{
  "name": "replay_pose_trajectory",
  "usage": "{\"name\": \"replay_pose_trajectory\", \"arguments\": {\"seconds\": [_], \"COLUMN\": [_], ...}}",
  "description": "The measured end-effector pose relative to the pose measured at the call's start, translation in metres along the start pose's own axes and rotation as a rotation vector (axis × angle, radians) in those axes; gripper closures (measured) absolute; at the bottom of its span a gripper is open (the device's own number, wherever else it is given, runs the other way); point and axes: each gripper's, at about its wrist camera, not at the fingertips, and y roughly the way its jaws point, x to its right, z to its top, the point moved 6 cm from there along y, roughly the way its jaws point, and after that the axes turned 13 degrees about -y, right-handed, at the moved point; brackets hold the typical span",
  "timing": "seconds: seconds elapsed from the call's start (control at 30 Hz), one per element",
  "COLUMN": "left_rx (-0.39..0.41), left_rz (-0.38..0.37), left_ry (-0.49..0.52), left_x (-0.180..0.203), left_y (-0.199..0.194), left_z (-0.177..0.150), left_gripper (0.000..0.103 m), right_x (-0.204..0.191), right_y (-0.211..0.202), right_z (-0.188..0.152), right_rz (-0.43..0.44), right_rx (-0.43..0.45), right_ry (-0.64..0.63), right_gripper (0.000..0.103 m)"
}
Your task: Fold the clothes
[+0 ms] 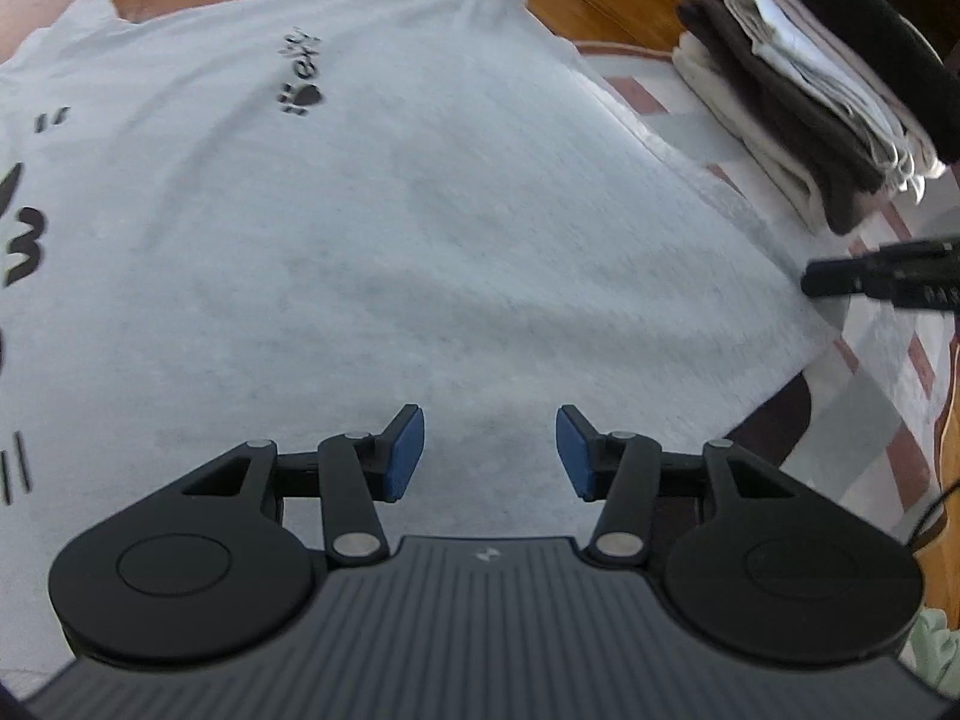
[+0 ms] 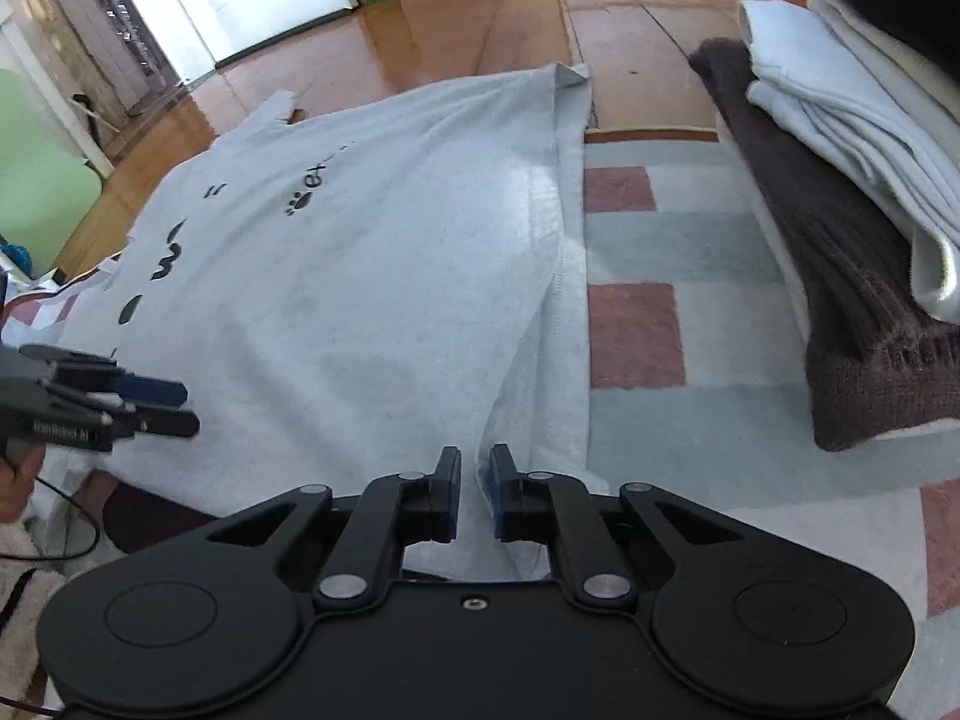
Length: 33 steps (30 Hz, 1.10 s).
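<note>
A light grey T-shirt [image 2: 360,276] with black paw-print lettering lies spread over a checked rug [image 2: 678,276] and wooden floor [image 2: 420,36]. The right gripper [image 2: 476,492] hangs over its near hem, jaws narrowly parted around a raised fold of fabric. The left gripper [image 2: 174,405] hovers at the shirt's left edge. Folded clothes [image 2: 840,228] are stacked at right.

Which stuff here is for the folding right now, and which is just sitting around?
For the folding:
- grey T-shirt, spread flat
- left gripper, open above the shirt
- right gripper, nearly closed at the shirt's edge

Just sitting around:
- stack of folded clothes
- checked rug
- wooden floor
- green thing at the side
</note>
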Motion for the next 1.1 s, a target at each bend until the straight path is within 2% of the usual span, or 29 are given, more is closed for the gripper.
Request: {"name": "replay_pose_trajectory", "arguments": {"seconds": [0.03,0.1,0.27,0.33,0.47,0.53,0.6,0.77,0.87,0.9,1.0,1.07,1.1], "left_rx": [-0.006,-0.010,-0.019,-0.026,-0.054,-0.062,-0.071,-0.071,-0.063,-0.062,-0.052,-0.048,-0.043], "left_rz": [-0.001,-0.001,-0.022,-0.028,0.001,0.012,0.027,0.048,0.038,0.036,0.038,0.058,0.066], "left_ry": [0.004,0.015,-0.007,-0.036,-0.071,-0.109,-0.147,-0.216,-0.202,-0.194,-0.180,-0.186,-0.186], "left_x": [0.002,0.005,-0.001,-0.006,-0.020,-0.035,-0.051,-0.073,-0.070,-0.069,-0.070,-0.074,-0.076], "left_y": [0.003,0.005,0.004,0.003,-0.012,-0.023,-0.029,-0.034,-0.036,-0.036,-0.038,-0.040,-0.041], "left_z": [-0.001,-0.004,-0.004,-0.001,-0.003,-0.008,-0.013,-0.013,-0.010,-0.010,-0.009,-0.009,-0.009], "left_gripper": [0.055,0.055,0.055,0.055,0.055,0.053,0.053,0.053,0.053,0.053,0.053,0.053,0.053], "right_x": [0.005,0.015,0.035,0.031,0.016,0.020,0.024,0.018,0.012,0.012,0.022,0.030,0.032], "right_y": [0.003,0.009,0.029,0.024,-0.009,-0.030,-0.041,-0.019,-0.039,-0.042,-0.022,-0.022,-0.028], "right_z": [0.000,0.000,0.001,0.006,0.018,0.018,0.010,-0.035,-0.023,-0.022,-0.037,-0.047,-0.049], "right_rz": [-0.022,-0.040,0.016,0.038,-0.019,-0.041,-0.048,-0.080,-0.085,-0.091,-0.201,-0.271,-0.268], "right_rx": [-0.007,-0.016,-0.038,0.005,0.120,0.179,0.199,0.066,0.156,0.155,-0.027,-0.065,-0.038], "right_ry": [0.011,0.034,0.111,0.104,0.026,0.068,0.085,0.074,0.077,0.064,-0.017,0.014,0.060], "right_gripper": [0.083,0.082,0.083,0.100,0.100,0.101,0.102,0.102,0.102,0.102,0.102,0.102,0.102]}}
